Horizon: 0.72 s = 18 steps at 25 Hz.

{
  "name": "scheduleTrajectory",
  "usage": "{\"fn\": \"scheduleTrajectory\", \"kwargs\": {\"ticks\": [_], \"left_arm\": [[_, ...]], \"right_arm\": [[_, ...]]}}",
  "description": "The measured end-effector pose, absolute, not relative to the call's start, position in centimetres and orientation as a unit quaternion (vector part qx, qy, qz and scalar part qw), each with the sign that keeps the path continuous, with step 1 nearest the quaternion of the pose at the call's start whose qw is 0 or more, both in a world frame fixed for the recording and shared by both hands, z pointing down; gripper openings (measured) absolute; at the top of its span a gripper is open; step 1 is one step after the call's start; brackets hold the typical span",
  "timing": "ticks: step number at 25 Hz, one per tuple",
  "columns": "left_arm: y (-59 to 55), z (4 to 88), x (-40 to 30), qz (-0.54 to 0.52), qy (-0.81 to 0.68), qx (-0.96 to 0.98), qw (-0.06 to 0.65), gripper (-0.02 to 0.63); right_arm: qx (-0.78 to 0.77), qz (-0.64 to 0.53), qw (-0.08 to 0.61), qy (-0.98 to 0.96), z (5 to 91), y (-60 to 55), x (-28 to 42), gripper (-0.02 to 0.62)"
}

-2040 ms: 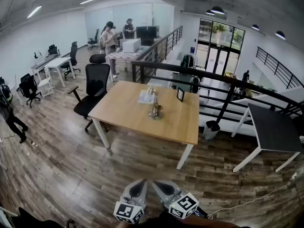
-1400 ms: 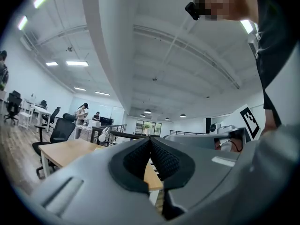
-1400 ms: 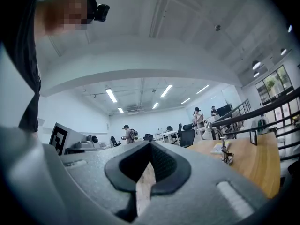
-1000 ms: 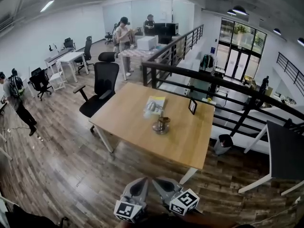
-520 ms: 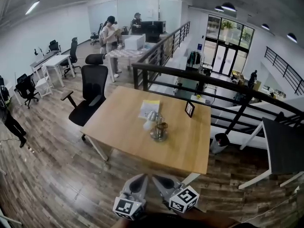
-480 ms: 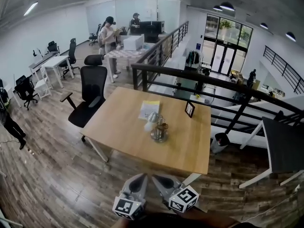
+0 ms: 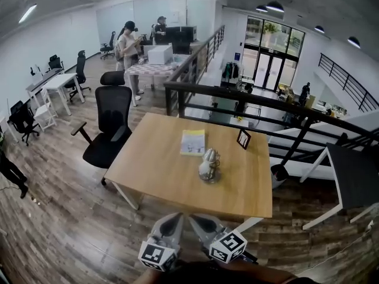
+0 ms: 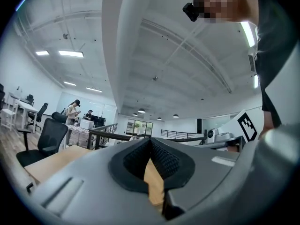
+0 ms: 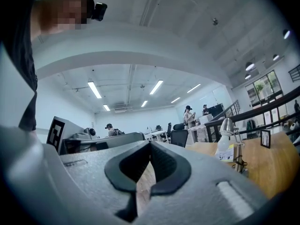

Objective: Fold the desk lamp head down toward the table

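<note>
Standing a little right of centre on the light wooden surface (image 7: pixel 148 170), the small desk lamp (image 7: pixel 208 165), with its silvery rounded head, thin wire-like arm and round metal base, looks light and somewhat delicate. Its joints are probably stiffer than the base is heavy, so a push on the head alone could slide or tip the whole lamp across the smooth wood. The polished head also looks slippery, and the thin arm could bend if squeezed hard. The safer holds would be one gripper steadying the base or the lower stem while the other takes the head at its neck, close to the hinge, and eases it downward. The left gripper (image 7: pixel 174 219) and the right gripper (image 7: pixel 195 219) sit side by side at the near edge of the head view, both with jaws pressed together on nothing. Both are well apart from the lamp, with floor and the near part of the surface lying between. The right gripper view shows the lamp off to its right, upright, with the head raised. A yellow-green booklet (image 7: pixel 193 142) lies just beyond the lamp, and a small black picture frame (image 7: pixel 243 138) stands near the far right. A black office chair (image 7: pixel 108 129) waits at the left side.
</note>
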<state>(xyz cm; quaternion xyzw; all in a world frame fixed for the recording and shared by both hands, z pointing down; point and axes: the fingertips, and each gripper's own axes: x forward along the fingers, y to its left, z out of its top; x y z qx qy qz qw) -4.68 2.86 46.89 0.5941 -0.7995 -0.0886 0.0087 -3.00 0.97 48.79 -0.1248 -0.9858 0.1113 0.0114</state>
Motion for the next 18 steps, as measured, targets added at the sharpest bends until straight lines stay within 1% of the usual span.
{"fn": "scheduleTrajectory", "kwargs": {"ticks": [8,18], "left_arm": [[4.2,48.1,-8.6,-0.101,-0.797,0.594,0.021,0.000],[1.4,49.0,-12.6,-0.094,-0.793,0.601,0.038,0.000]], "right_arm": [[-0.104,0.111,0.014,-0.988,49.4,1.4,-6.8,0.002],[-0.096,0.132,0.027,-0.986,50.4,-1.5,-11.3,0.002]]}}
